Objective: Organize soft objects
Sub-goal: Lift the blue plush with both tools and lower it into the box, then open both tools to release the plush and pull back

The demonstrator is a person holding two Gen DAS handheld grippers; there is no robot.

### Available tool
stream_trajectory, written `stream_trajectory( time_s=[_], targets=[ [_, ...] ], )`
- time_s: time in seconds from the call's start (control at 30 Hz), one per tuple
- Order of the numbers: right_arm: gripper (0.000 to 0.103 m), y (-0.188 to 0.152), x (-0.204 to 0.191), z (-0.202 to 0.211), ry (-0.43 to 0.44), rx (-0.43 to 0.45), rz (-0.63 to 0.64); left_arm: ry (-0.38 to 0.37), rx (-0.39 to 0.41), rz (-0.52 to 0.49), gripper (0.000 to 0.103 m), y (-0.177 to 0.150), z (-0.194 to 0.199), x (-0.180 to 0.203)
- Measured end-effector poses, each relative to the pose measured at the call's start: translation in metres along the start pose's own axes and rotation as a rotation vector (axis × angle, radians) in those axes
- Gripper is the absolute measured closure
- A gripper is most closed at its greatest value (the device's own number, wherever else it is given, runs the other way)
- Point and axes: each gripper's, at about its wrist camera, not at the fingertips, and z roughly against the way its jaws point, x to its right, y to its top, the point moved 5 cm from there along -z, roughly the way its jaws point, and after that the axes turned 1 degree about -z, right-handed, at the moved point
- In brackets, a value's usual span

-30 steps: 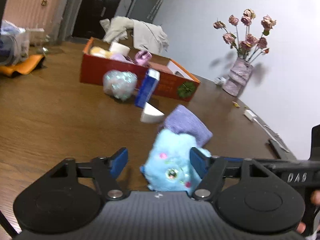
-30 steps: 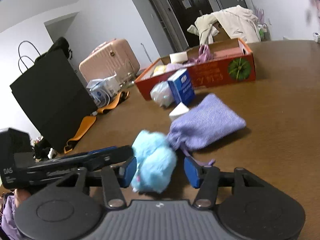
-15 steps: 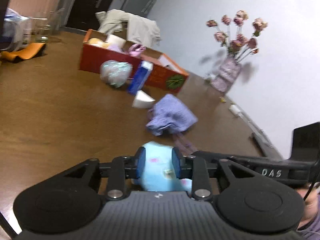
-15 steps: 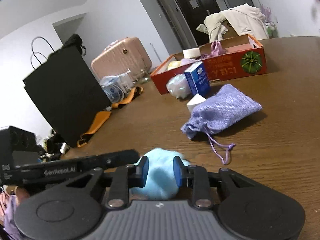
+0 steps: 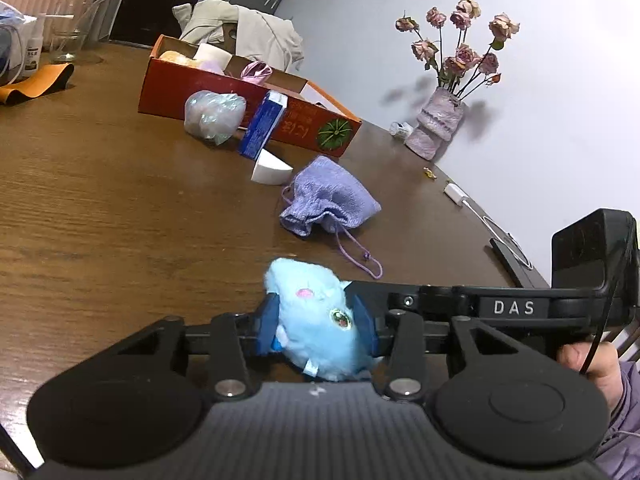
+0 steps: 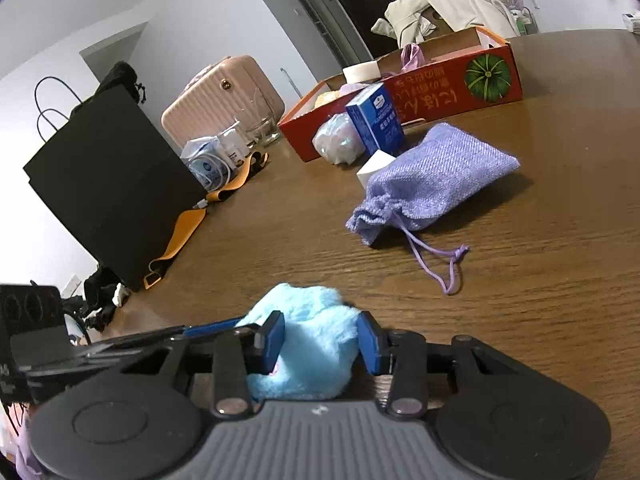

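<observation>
1. A fluffy blue plush toy [image 5: 316,320] sits low and near the camera in both wrist views, just above a brown wooden table [image 5: 120,216].
2. The left gripper [image 5: 316,322] is clamped on the toy, its blue pads pressed into the fur on either side; the toy's pink ear and round eye face the camera.
3. The right gripper [image 6: 320,342] is likewise clenched on the same toy [image 6: 308,344], squeezing the fur between its pads. The two grippers meet at the toy from different sides.
4. Just beyond the toy, a purple drawstring pouch [image 5: 330,200] lies on its side on the table, its cord trailing toward the toy.
5. Behind the pouch stands a white wedge-shaped object [image 5: 270,170], then a blue carton [image 5: 262,124] leaning against a red cardboard box [image 5: 240,96].
6. A crinkly clear-wrapped bundle [image 5: 214,114] rests beside the carton, touching the front of the box.
7. The box holds several pale soft items, too small to identify.
8. A vase of dried pink roses [image 5: 440,120] stands at the far table edge by the white wall.
</observation>
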Motion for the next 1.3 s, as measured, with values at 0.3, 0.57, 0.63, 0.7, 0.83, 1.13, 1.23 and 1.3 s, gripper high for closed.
stream_trajectory(
  time_s=[0.3, 0.57, 0.63, 0.7, 0.83, 1.13, 1.23, 1.3],
  targets=[
    [0.072, 0.097, -0.002, 0.03, 0.018, 0.196, 0.052, -0.1, 0.155, -0.004, 0.071, 0.101, -0.008, 0.021],
    [0.072, 0.241, 0.054, -0.009, -0.058, 0.22, 0.086, -0.131, 0.116, -0.051, 0.071, 0.242, -0.121, 0.013],
    [0.072, 0.266, 0.077, -0.029, -0.075, 0.191, 0.053, -0.133, 0.086, -0.014, 0.071, 0.263, -0.154, 0.002],
    [0.072, 0.283, 0.096, -0.048, -0.105, 0.165, 0.042, -0.123, 0.051, 0.017, 0.071, 0.274, -0.183, -0.008],
    [0.072, 0.297, 0.122, -0.083, -0.204, 0.104, 0.08, -0.088, -0.035, 0.052, 0.071, 0.274, -0.236, -0.03],
    [0.072, 0.288, 0.131, -0.115, -0.41, 0.027, 0.245, -0.062, -0.156, 0.054, 0.072, 0.257, -0.282, -0.039],
    [0.069, 0.289, 0.124, -0.108, -0.409, 0.038, 0.269, -0.057, -0.144, 0.035, 0.07, 0.261, -0.269, -0.037],
    [0.063, 0.291, 0.117, -0.097, -0.393, 0.057, 0.278, -0.049, -0.127, 0.022, 0.07, 0.266, -0.255, -0.034]
  ],
)
